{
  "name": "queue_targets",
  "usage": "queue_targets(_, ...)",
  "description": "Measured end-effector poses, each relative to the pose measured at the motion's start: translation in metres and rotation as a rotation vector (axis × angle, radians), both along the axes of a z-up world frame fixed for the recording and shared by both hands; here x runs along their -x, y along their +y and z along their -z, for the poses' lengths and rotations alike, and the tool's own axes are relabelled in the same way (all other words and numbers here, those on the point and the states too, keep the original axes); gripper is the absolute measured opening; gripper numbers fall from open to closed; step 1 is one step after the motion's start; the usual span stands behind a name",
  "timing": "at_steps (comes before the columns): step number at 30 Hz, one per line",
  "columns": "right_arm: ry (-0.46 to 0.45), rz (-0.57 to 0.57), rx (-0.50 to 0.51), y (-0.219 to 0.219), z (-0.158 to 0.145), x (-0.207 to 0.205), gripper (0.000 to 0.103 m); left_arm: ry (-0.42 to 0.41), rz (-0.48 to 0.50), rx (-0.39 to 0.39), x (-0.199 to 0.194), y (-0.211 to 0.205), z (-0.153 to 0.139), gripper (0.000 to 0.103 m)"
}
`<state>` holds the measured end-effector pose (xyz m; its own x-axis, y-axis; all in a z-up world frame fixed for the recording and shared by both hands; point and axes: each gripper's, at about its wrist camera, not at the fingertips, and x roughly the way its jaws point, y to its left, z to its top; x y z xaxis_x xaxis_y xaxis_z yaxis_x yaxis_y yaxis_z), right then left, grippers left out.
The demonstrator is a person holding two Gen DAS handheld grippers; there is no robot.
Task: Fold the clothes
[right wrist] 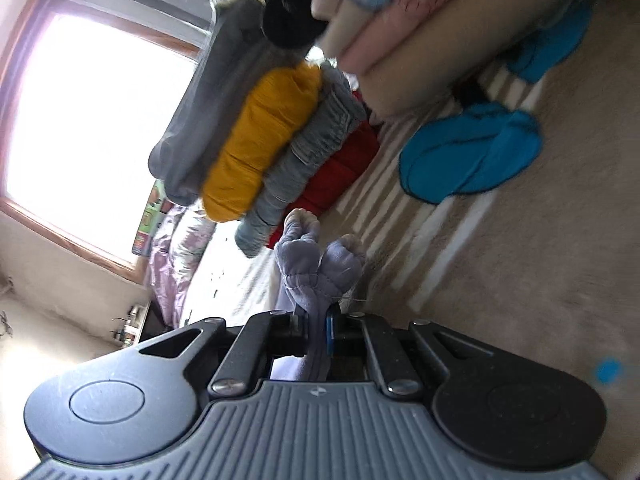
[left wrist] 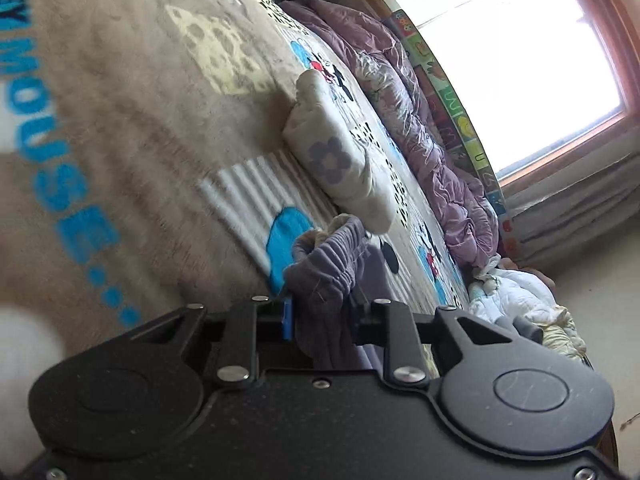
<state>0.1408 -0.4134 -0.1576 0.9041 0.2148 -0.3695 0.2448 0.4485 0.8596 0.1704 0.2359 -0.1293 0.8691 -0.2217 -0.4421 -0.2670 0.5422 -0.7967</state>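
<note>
My left gripper (left wrist: 320,312) is shut on a grey-purple garment (left wrist: 332,264) with a gathered waistband, held above a beige Mickey Mouse blanket (left wrist: 140,120). My right gripper (right wrist: 318,326) is shut on the same grey-purple garment (right wrist: 320,268), its bunched edge sticking out past the fingers. A folded white garment with a purple flower (left wrist: 340,152) lies on the bed ahead of the left gripper. A stack of folded clothes, with grey, yellow (right wrist: 264,140), grey-blue and red (right wrist: 340,176) pieces, stands ahead of the right gripper.
A crumpled purple quilt (left wrist: 420,120) lies along the bed's far side under a bright window (left wrist: 520,60). A pile of pale clothes (left wrist: 520,304) sits at the bed's end. Folded pink and beige bedding (right wrist: 400,20) is stacked beyond the clothes stack.
</note>
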Motion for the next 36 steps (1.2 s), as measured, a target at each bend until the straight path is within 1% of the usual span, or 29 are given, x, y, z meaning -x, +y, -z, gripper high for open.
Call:
queue_targets(4, -0.024, 0.020, -0.039, -0.011, -0.006, 0.038, 0.009, 0.014, 0.004, -0.018, 0.016, 0.002, 0.002, 0.023)
queue_targets(6, -0.017, 0.017, -0.034, -0.014, -0.001, 0.052, 0.009, 0.048, 0.015, -0.026, 0.018, 0.003, 0.014, 0.023)
queue_targets(8, 0.050, -0.003, 0.012, -0.013, 0.014, 0.056, 0.010, 0.100, 0.022, 0.000, 0.017, 0.006, 0.030, 0.028)
queue_targets(9, 0.063, -0.006, -0.007, -0.015, 0.024, 0.058, 0.011, 0.100, 0.020, 0.015, 0.019, 0.008, 0.033, 0.031)
queue_targets(10, 0.076, -0.009, -0.026, -0.017, 0.035, 0.059, 0.010, 0.089, 0.023, -0.001, 0.023, 0.008, 0.028, 0.037)
queue_targets(11, 0.083, -0.012, -0.040, -0.018, 0.043, 0.061, 0.012, 0.068, 0.012, -0.055, 0.028, 0.007, 0.018, 0.044)
queue_targets(13, 0.042, -0.019, -0.012, -0.017, 0.038, 0.065, 0.021, 0.016, -0.023, -0.189, 0.040, 0.001, -0.004, 0.046)
queue_targets(14, 0.023, -0.024, 0.000, -0.016, 0.036, 0.066, 0.030, -0.003, -0.031, -0.255, 0.044, -0.003, -0.013, 0.046)
queue_targets(15, 0.010, -0.031, 0.001, -0.017, 0.036, 0.066, 0.035, -0.026, -0.034, -0.319, 0.048, -0.009, -0.022, 0.046)
queue_targets(16, 0.006, -0.029, -0.004, -0.017, 0.036, 0.065, 0.036, -0.051, -0.018, -0.371, 0.049, -0.018, -0.028, 0.046)
queue_targets(18, -0.002, -0.021, -0.009, -0.017, 0.037, 0.064, 0.036, -0.098, 0.055, -0.447, 0.047, -0.041, -0.037, 0.046)
queue_targets(20, -0.014, -0.016, 0.002, -0.017, 0.038, 0.065, 0.036, -0.142, 0.162, -0.489, 0.041, -0.072, -0.039, 0.047)
queue_targets(24, -0.030, -0.002, 0.022, -0.016, 0.041, 0.068, 0.035, -0.200, 0.393, -0.637, 0.037, -0.142, -0.025, 0.047)
queue_targets(26, -0.032, 0.017, 0.009, -0.016, 0.042, 0.070, 0.034, -0.196, 0.487, -0.698, 0.033, -0.169, -0.012, 0.048)
queue_targets(27, -0.025, 0.027, 0.003, -0.017, 0.043, 0.070, 0.032, -0.178, 0.555, -0.729, 0.029, -0.182, -0.004, 0.052)
queue_targets(28, -0.020, 0.035, 0.000, -0.017, 0.043, 0.070, 0.031, -0.141, 0.636, -0.776, 0.024, -0.196, 0.008, 0.064)
queue_targets(29, -0.014, 0.042, -0.003, -0.017, 0.043, 0.070, 0.031, -0.100, 0.712, -0.839, 0.020, -0.209, 0.019, 0.066)
queue_targets(30, -0.008, 0.048, -0.004, -0.017, 0.043, 0.069, 0.030, -0.098, 0.745, -0.903, 0.022, -0.218, 0.024, 0.067)
queue_targets(31, 0.001, 0.051, 0.000, -0.016, 0.042, 0.068, 0.030, -0.109, 0.748, -0.938, 0.024, -0.223, 0.022, 0.067)
queue_targets(32, 0.010, 0.053, 0.002, -0.016, 0.041, 0.068, 0.029, -0.104, 0.759, -0.922, 0.023, -0.222, 0.019, 0.068)
queue_targets(34, 0.027, 0.053, 0.012, -0.016, 0.039, 0.067, 0.024, -0.131, 0.745, -0.806, 0.020, -0.209, 0.011, 0.070)
queue_targets(35, 0.028, 0.051, 0.025, -0.016, 0.036, 0.068, 0.022, -0.141, 0.722, -0.744, 0.019, -0.201, 0.008, 0.074)
queue_targets(36, 0.028, 0.049, 0.040, -0.015, 0.033, 0.068, 0.021, -0.150, 0.702, -0.690, 0.018, -0.193, 0.005, 0.075)
